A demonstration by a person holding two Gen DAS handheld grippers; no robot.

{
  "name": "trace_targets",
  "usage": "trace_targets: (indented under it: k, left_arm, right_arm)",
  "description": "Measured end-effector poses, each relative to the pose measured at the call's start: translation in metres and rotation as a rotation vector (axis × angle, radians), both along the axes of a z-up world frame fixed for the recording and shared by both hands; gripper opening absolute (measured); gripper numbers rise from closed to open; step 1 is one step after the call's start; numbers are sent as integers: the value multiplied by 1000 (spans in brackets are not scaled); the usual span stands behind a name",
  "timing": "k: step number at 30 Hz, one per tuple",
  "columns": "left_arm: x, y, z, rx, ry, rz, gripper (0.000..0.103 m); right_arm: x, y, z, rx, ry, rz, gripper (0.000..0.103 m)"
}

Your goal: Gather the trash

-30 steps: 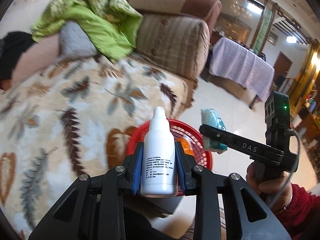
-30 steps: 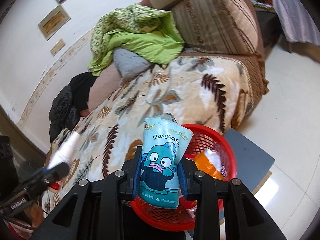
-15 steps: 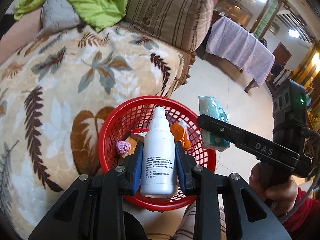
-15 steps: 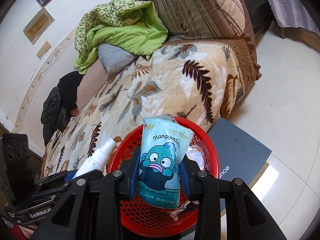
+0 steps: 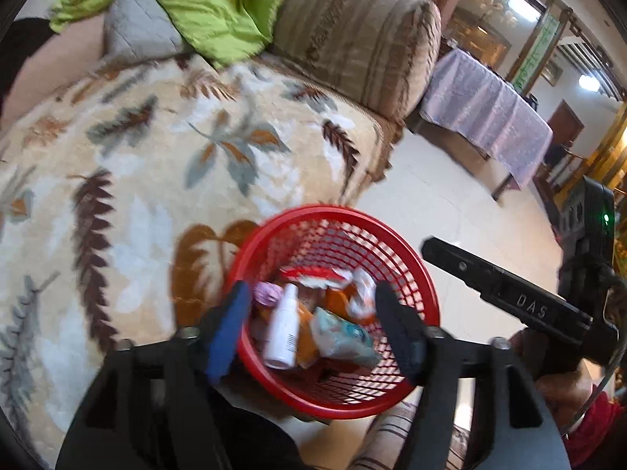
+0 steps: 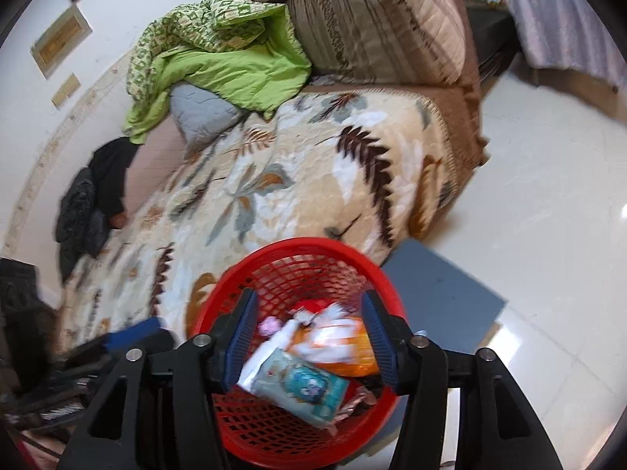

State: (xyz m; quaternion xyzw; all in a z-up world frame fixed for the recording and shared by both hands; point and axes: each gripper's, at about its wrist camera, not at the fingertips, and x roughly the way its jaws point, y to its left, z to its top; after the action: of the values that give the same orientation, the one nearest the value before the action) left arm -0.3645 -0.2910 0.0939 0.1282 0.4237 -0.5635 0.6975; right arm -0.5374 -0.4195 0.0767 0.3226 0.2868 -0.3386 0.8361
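A red mesh basket [image 5: 325, 211] [image 6: 301, 243] stands on the floor against the sofa. Among the wrappers inside it lie a white dropper bottle [image 5: 283, 329] [image 6: 279, 337] and a blue cartoon tissue pack [image 5: 345, 337] [image 6: 303, 384]. My left gripper [image 5: 311, 290] hovers over the basket, its jaws opening, with nothing pressed between the blue pads. My right gripper [image 6: 309, 300] hangs over the same basket from the other side, its jaws also opening and free of the trash below. An orange wrapper [image 6: 347, 350] lies beside the pack.
The sofa's leaf-patterned blanket [image 5: 156, 164] reaches to the basket. A green quilt [image 6: 219, 58] and dark clothing [image 6: 90, 203] lie further back. A grey flat box [image 6: 439, 297] sits on the tiled floor under the basket. A table with a lilac cloth [image 5: 490, 113] stands beyond.
Both grippers have opened. The white bottle left the left jaws and the tissue pack left the right jaws; both now lie in the basket. The left gripper came down closer.
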Motion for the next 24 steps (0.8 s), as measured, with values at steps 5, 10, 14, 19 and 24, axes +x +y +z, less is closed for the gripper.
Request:
trace_targets:
  k: [5,10,14,19,24]
  left_arm:
    - [6,23,17,-36,-118,49,83]
    - [15,56,32,-68,-196,108,91]
    - [17,87,40,-82,-258,147,95]
    - [14,129,46,-73,-363,216,98]
    - [6,166,48,-75,-469,278,101]
  right_arm:
    - [5,25,13,-128,127,-100,93]
    - [17,51,17,-202,255,-160,94]
    - [23,78,27,-282,326,-270,103]
    - [30,117,43,-378,327,-266,103]
    - [35,153,49,-412,272,-227,103]
